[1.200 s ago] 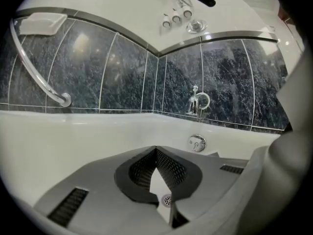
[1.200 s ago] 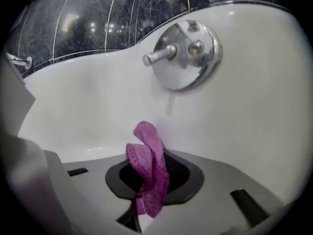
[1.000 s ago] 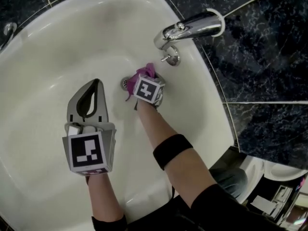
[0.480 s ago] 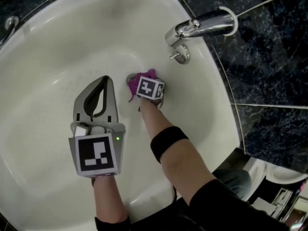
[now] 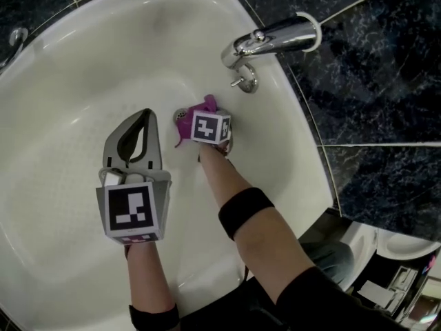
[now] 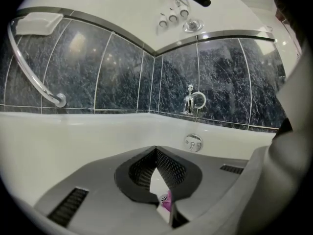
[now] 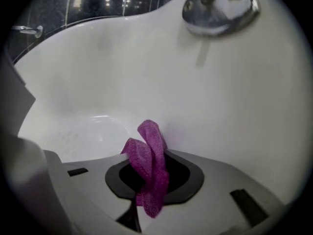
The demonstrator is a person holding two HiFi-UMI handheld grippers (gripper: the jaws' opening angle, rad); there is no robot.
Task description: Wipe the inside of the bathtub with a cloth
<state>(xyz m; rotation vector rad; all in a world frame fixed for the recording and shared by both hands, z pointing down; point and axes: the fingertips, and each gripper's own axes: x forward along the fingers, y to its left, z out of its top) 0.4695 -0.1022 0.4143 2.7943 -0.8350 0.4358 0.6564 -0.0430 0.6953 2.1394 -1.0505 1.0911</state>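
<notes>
The white bathtub (image 5: 76, 81) fills the head view. My right gripper (image 5: 198, 118) is down at the tub floor beside the drain (image 5: 179, 115), shut on a magenta cloth (image 5: 186, 123) that bunches out past its marker cube. In the right gripper view the cloth (image 7: 149, 163) stands up folded between the jaws of the right gripper (image 7: 155, 154), close to the tub wall (image 7: 230, 111). My left gripper (image 5: 142, 118) hovers to the left over the tub floor, jaws shut together on nothing. In the left gripper view the left gripper (image 6: 156, 150) points at the far tub wall (image 6: 73, 131).
A chrome spout (image 5: 272, 36) overhangs the tub's right end, with a chrome overflow knob (image 5: 244, 83) below it. Dark marble tiles (image 5: 379, 81) surround the rim. A chrome grab bar (image 6: 29, 67) runs along the wall at the left. White fixtures (image 5: 403, 247) lie outside the tub, lower right.
My right gripper has slid the cloth a little left and down the tub floor, onto the drain's edge. The left gripper has hardly moved.
</notes>
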